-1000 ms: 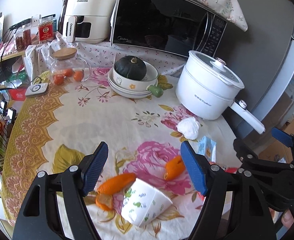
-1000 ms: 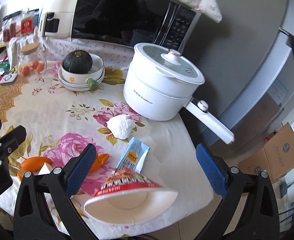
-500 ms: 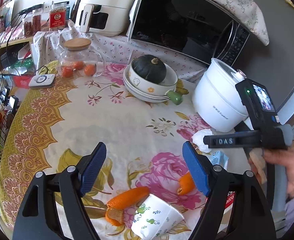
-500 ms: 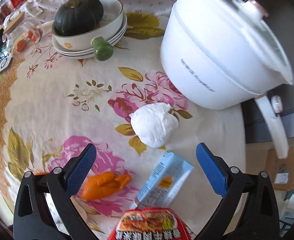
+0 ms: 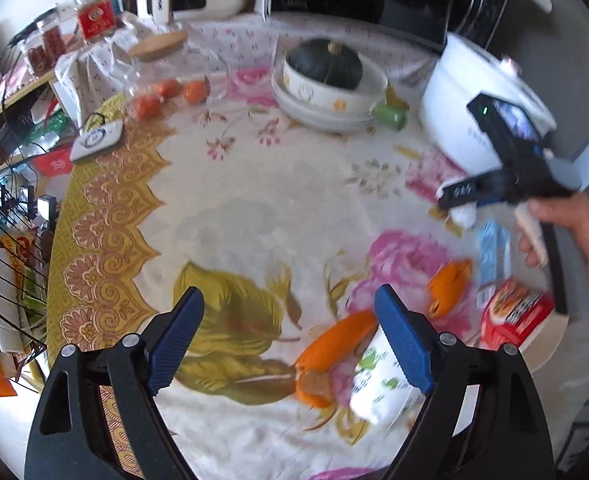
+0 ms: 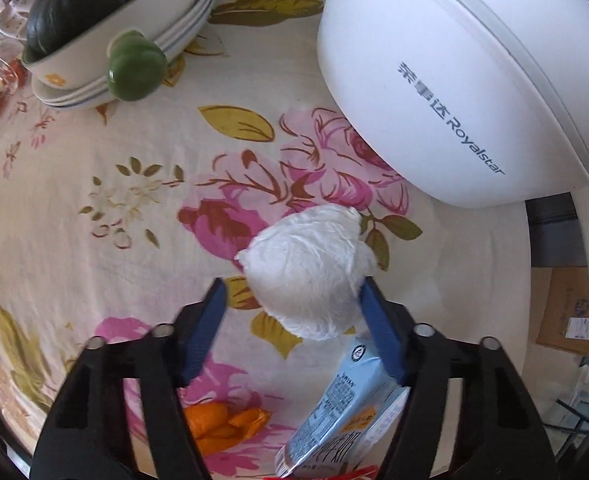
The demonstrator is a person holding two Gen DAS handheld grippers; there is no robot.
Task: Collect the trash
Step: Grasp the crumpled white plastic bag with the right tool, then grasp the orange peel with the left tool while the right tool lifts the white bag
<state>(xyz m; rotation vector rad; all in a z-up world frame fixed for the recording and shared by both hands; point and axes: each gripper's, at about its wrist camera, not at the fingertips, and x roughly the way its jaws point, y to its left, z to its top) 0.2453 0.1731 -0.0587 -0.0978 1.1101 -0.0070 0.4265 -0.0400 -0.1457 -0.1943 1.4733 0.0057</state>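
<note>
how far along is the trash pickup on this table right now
Nothing looks collected yet. In hand: the right gripper has just been closing its jaws around the crumpled tissue. Left: orange peels, paper cup, blue wrapper, noodle cup. The left gripper hangs open.

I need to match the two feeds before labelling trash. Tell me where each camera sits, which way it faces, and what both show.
Left wrist: on the left tongs, tilted down over the floral tablecloth; both blue fingers show, standing open with nothing between them, plus the person's right hand.
Right wrist: on the right tongs, looking almost straight down at the crumpled tissue; its fingers have just been closing around it.
Shared: white electric pot, green squash in its bowl, blue wrapper, orange peel.
</note>
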